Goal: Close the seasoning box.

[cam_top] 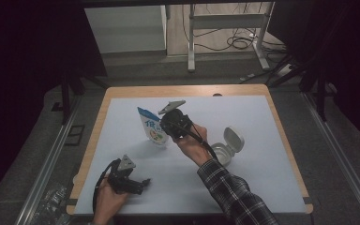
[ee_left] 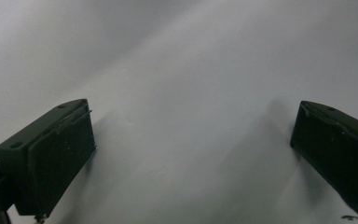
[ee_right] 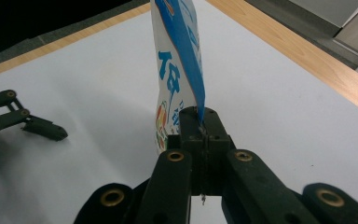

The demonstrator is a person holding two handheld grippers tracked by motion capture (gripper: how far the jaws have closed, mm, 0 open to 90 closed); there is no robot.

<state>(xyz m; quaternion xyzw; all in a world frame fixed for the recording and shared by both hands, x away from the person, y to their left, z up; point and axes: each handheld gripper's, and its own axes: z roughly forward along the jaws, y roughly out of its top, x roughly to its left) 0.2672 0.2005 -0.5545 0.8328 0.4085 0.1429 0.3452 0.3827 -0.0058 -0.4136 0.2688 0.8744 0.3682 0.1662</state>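
A white and blue pouch [cam_top: 151, 125] with printed characters stands upright on the pale mat. My right gripper [cam_top: 168, 123] is shut on the pouch's edge; in the right gripper view the two jaws meet on the blue seam of the pouch [ee_right: 177, 65]. My left gripper [cam_top: 143, 183] lies low over the mat near the front left, held by a hand. Its jaws stand wide apart in the left gripper view, and my left gripper [ee_left: 193, 154] has only bare mat between its fingers. The left gripper's fingers [ee_right: 32, 125] also show at the far left of the right gripper view.
A white round container [cam_top: 225, 149] with its hinged lid [cam_top: 233, 137] flipped up sits to the right of the right hand. The mat [cam_top: 262, 122] covers a wooden table [cam_top: 122, 90]. Metal rails, a desk frame and cables lie beyond the table's far edge.
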